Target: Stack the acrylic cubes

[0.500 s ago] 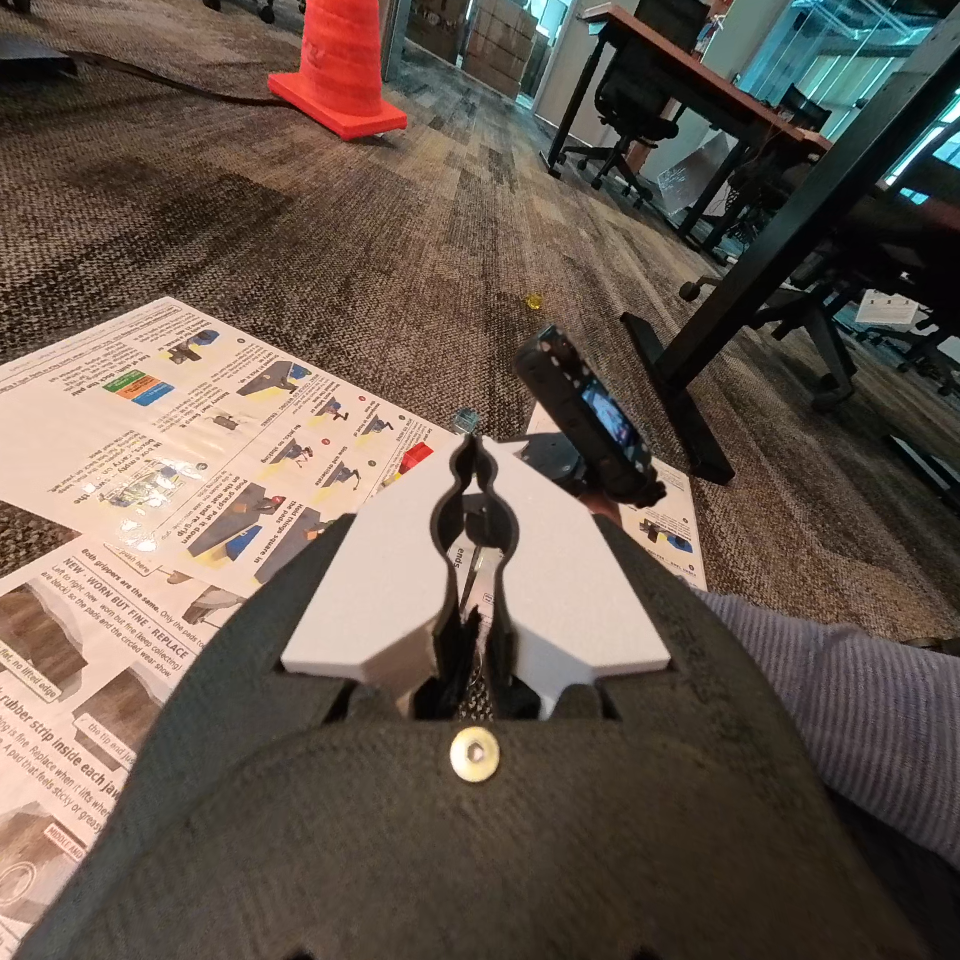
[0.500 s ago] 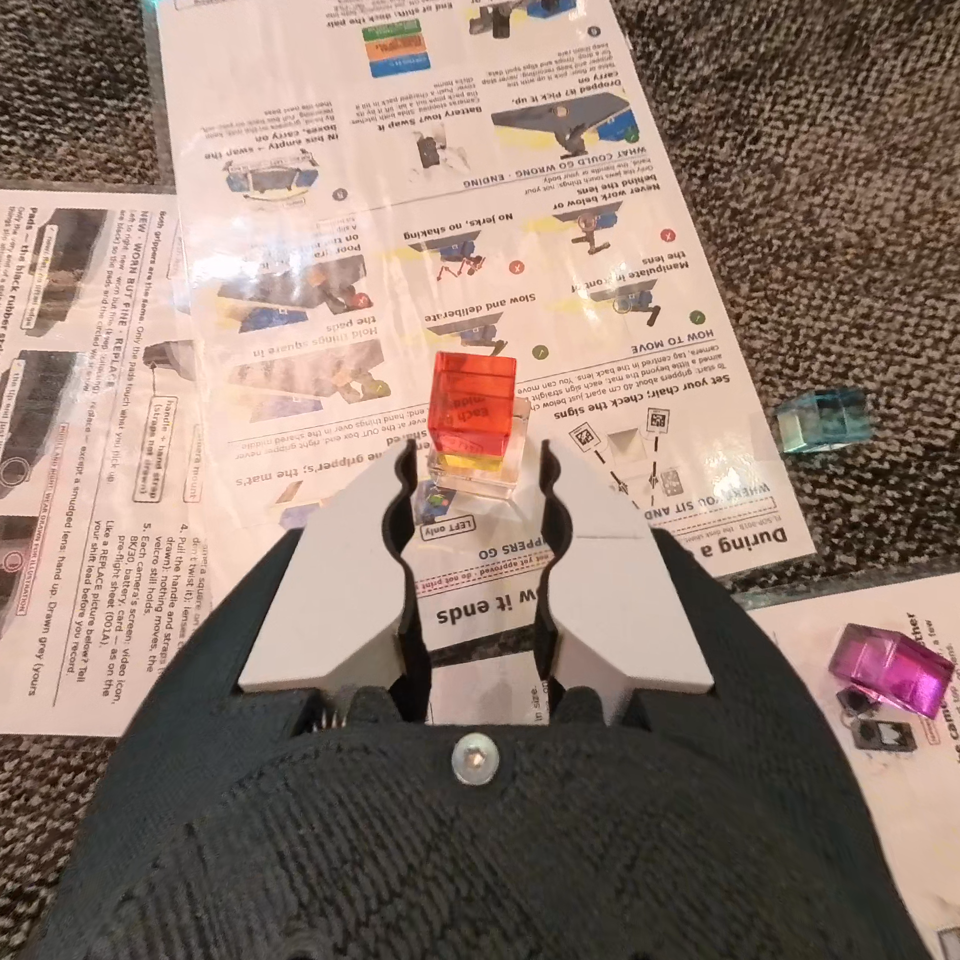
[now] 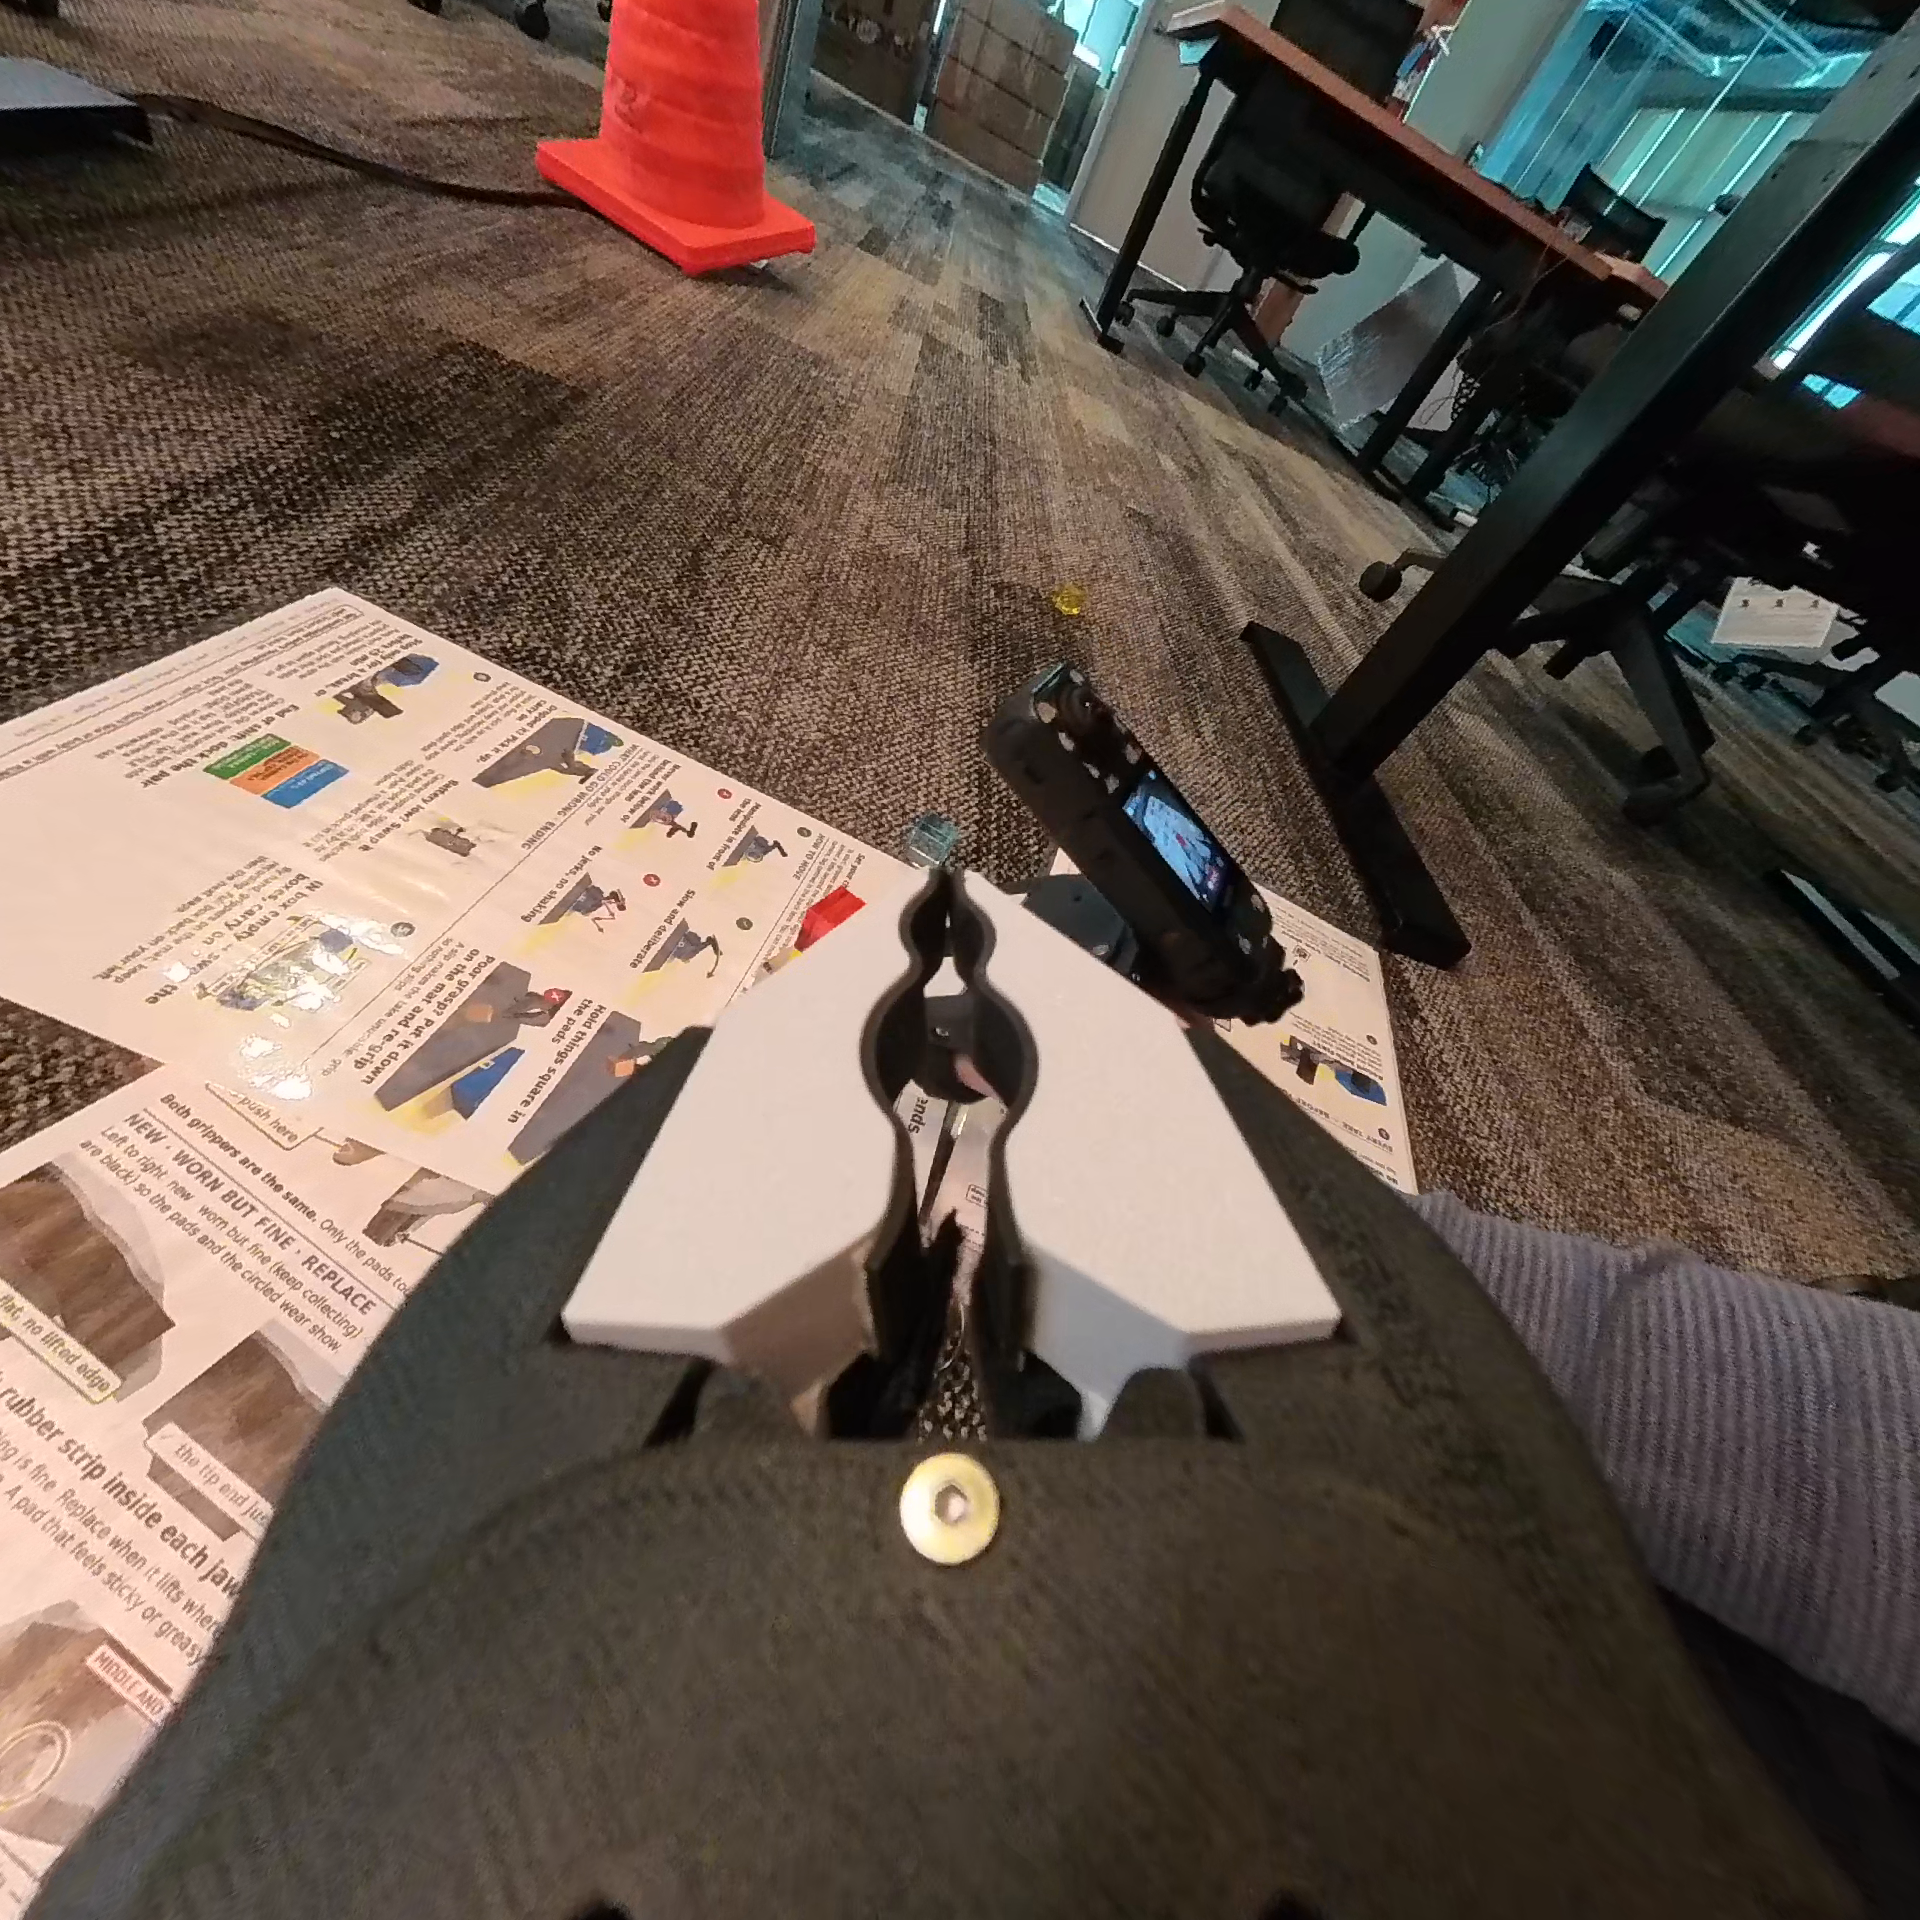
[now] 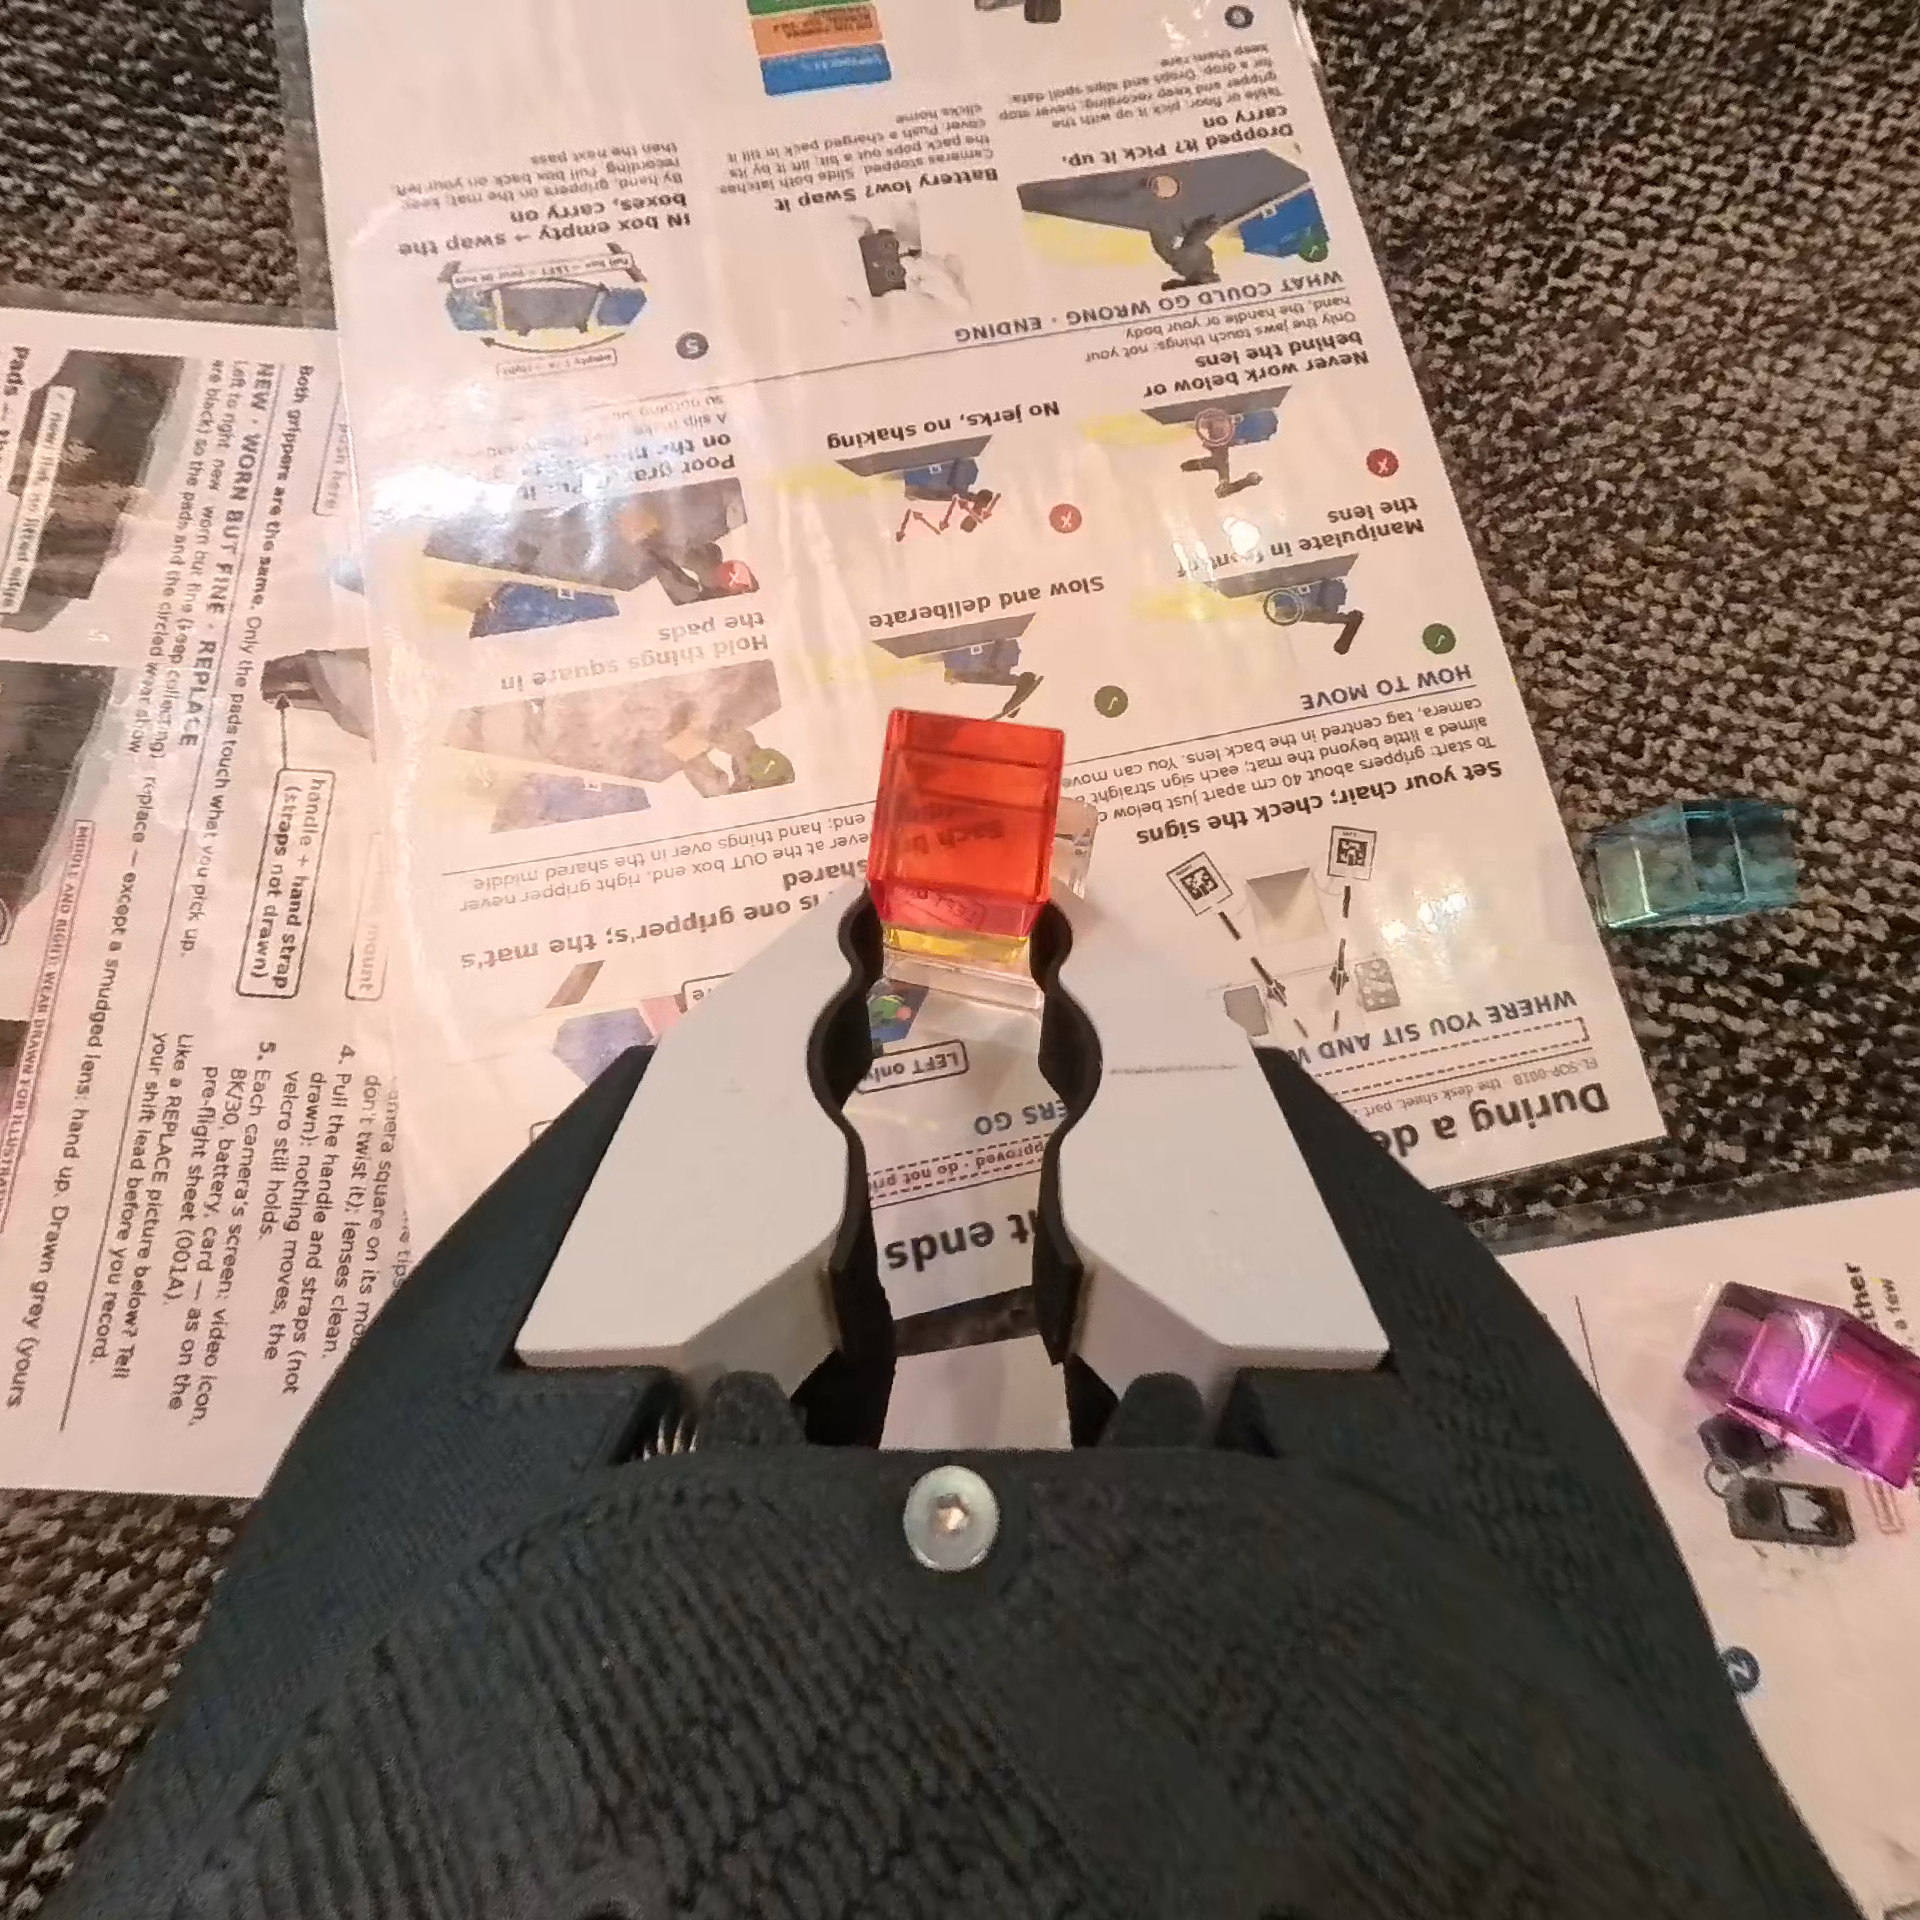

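In the right wrist view a translucent red cube [image 4: 966,821] tops a small stack with a yellow block [image 4: 956,940] and a clear block [image 4: 961,982] under it, standing on a laminated printed sheet [image 4: 623,520]. My right gripper [image 4: 956,925] has its pads against both sides of the stack, low down by the yellow block. My left gripper [image 3: 940,894] is shut with nothing between its tips and hovers low over the sheets. In its view the red cube [image 3: 831,916] shows just left of its tips, and the right gripper's camera [image 3: 1132,852] shows just right of them.
A cyan block [image 4: 1694,862] lies on the carpet right of the sheet, also in the left view [image 3: 932,836]. A magenta block [image 4: 1808,1392] lies on another sheet at the lower right. An orange cone [image 3: 675,135], desk legs [image 3: 1351,769], chairs and a sleeve [image 3: 1662,1403] show in the left view. Tip to tip, the grippers are about 25 cm apart. My right tips are roughly 15 cm from the cyan block [image 4: 1694,862].
The right jaws have narrowed from wide open until their pads meet the sides of the block stack. The left gripper has stayed shut and still.
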`<state>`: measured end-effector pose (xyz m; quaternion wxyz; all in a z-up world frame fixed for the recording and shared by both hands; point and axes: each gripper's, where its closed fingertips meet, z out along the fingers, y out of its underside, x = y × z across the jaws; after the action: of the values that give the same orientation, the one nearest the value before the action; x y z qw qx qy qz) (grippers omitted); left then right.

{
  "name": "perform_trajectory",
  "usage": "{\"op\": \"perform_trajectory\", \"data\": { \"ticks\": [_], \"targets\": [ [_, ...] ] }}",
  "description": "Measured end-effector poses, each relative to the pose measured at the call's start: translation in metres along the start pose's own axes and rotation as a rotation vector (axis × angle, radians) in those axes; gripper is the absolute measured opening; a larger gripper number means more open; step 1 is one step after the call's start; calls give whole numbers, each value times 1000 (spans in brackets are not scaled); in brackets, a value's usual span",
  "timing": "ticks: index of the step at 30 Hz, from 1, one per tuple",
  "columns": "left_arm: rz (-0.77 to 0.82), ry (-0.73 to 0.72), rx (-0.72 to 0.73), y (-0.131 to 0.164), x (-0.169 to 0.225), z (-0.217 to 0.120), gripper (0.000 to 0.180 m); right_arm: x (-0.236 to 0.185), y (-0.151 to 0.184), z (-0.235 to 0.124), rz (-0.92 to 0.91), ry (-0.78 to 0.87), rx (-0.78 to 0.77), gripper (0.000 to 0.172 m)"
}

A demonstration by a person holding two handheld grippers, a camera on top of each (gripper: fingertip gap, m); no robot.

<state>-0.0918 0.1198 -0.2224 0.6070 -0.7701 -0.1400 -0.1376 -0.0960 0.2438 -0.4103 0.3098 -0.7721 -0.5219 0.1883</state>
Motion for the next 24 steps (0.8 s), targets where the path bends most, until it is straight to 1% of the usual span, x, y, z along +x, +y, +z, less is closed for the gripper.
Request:
{"op": "perform_trajectory", "data": {
  "ticks": [2,3,5,6,7,10,12,13,14,16,18,20,24],
  "targets": [
    [0,0,0,0,0,0,0,0,0,0,3,-1,0,26],
    [0,1,-1,0,0,0,0,0,0,-1,2,-3,4,29],
    [0,1,-2,0,0,0,0,0,1,-5,5,-7,10,47],
    [0,-1,-2,1,0,0,0,2,2,-10,3,-10,18,54],
    [-1,-2,-3,1,-1,0,0,4,5,-16,-7,-12,34,56],
    [-17,-1,-1,2,-2,0,0,28,16,-38,-116,48,96,56],
    [-29,6,2,1,-2,0,0,62,28,-52,-181,172,111,52],
    [-31,8,1,1,-2,0,0,84,36,-57,-168,244,104,49],
    [-30,8,-1,2,-1,1,0,104,47,-61,-112,297,85,45],
    [-28,9,-1,2,-1,0,0,135,70,-64,65,347,55,46],
    [-27,8,1,1,-1,0,0,160,83,-68,194,394,60,47],
    [-29,6,1,1,-2,0,0,173,86,-66,258,383,80,47],
    [-32,5,-6,3,-3,2,0,182,95,-46,325,328,36,52]
  ]
}}
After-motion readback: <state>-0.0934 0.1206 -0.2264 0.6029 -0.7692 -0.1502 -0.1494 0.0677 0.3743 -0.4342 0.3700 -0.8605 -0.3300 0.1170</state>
